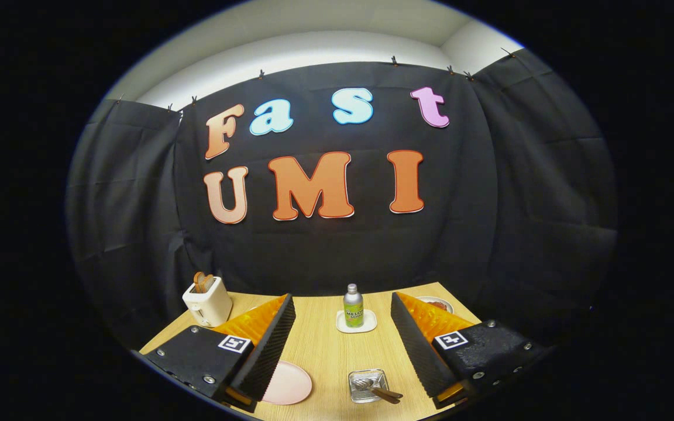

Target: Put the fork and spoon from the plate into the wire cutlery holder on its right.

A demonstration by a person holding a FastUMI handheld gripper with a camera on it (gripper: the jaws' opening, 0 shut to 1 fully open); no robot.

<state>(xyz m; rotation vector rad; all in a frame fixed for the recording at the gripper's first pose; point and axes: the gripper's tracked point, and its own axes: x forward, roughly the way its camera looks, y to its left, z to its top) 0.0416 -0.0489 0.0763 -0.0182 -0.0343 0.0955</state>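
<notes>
My gripper (pixel 341 298) is open, its two fingers spread wide above the wooden table (pixel 325 351). Below and between the fingers, towards the right one, stands the small square wire cutlery holder (pixel 367 386). A brown-handled utensil (pixel 385 394) lies in it with its metal head inside and its handle sticking out to the right. To the holder's left lies a pale pink plate (pixel 289 383), partly hidden under the left finger; the part that shows is bare. Nothing is between the fingers.
A green bottle (pixel 353 306) stands on a white coaster (pixel 356 323) at the table's far middle. A cream toaster (pixel 207 303) with toast sits at the far left. A plate with food (pixel 439 304) lies behind the right finger, by the black cloth wall.
</notes>
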